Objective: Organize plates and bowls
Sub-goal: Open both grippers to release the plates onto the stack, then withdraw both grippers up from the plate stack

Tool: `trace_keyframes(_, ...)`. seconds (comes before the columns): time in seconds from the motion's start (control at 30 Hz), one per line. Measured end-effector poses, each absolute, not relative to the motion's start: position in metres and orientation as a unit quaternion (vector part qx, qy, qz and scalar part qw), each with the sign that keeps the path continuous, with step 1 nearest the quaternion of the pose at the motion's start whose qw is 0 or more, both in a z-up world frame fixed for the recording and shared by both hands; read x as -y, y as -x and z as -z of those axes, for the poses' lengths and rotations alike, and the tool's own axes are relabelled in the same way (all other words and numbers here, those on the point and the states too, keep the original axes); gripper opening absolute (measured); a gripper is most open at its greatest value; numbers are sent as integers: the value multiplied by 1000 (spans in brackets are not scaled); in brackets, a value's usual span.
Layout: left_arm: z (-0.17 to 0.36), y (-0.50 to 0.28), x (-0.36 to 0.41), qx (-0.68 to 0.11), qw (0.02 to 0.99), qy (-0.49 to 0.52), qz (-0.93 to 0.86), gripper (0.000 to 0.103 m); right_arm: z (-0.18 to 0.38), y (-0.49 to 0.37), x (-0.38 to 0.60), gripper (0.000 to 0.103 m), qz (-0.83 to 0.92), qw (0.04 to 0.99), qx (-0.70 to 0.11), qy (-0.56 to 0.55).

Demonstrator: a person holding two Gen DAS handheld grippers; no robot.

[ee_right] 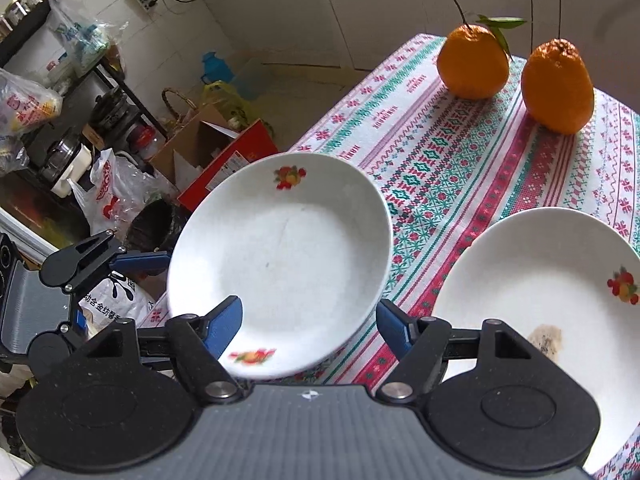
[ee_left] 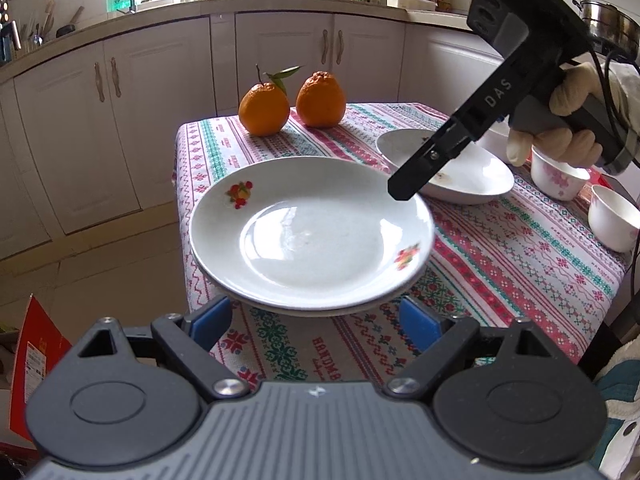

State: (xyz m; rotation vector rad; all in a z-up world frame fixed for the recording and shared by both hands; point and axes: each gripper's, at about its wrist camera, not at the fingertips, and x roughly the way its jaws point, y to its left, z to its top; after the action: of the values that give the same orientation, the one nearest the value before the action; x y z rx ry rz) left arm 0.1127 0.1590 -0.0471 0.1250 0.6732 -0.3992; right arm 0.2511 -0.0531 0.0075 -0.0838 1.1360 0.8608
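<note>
A stack of two white plates (ee_left: 308, 236), the top one printed with small fruit motifs, sits near the front left corner of the desk (ee_left: 520, 256), part of its rim overhanging the edge. The right gripper (ee_right: 308, 320) hangs over the stack's rim with its blue fingers (ee_right: 224, 328) spread either side and pressing on nothing; seen from the left wrist, one black finger of it angles down over the stack's far rim. The left gripper (ee_left: 316, 320) waits in front of the stack, fingers parted wide and empty, the plates' near rim above the gap between them.

The job looks partly done. One pair of plates is nested, but a third plate (ee_right: 552, 280), marked with a brownish smear of food, lies apart to the right, and two small white bowls (ee_left: 560, 176) with pink flowers stand unstacked at the far right, just beside the gloved hand (ee_left: 560, 128) that grips the right tool. Bringing the soiled plate to the stack and nesting the bowls appears to be what remains.

The desk wears a woven cloth striped in red, green and white. Two oranges (ee_left: 292, 104), one with stem and leaves, rest at its far edge. Behind them run cream kitchen cabinets (ee_left: 160, 92) under a crowded counter; beside the desk the floor holds a red carton (ee_right: 228, 168), plastic bags and a rack of pots.
</note>
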Motion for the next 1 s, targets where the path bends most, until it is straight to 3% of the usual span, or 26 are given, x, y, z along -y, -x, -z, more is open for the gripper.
trace_keyframes(0.37,30,-92,-141,-306,931,-60,191,91,-40,-190,75,94,-358,819,-443,74)
trace_keyframes(1.0,11,-66,-105,-285,929,-102,213,92,-62,-133,130,96,-323,856,-401,50)
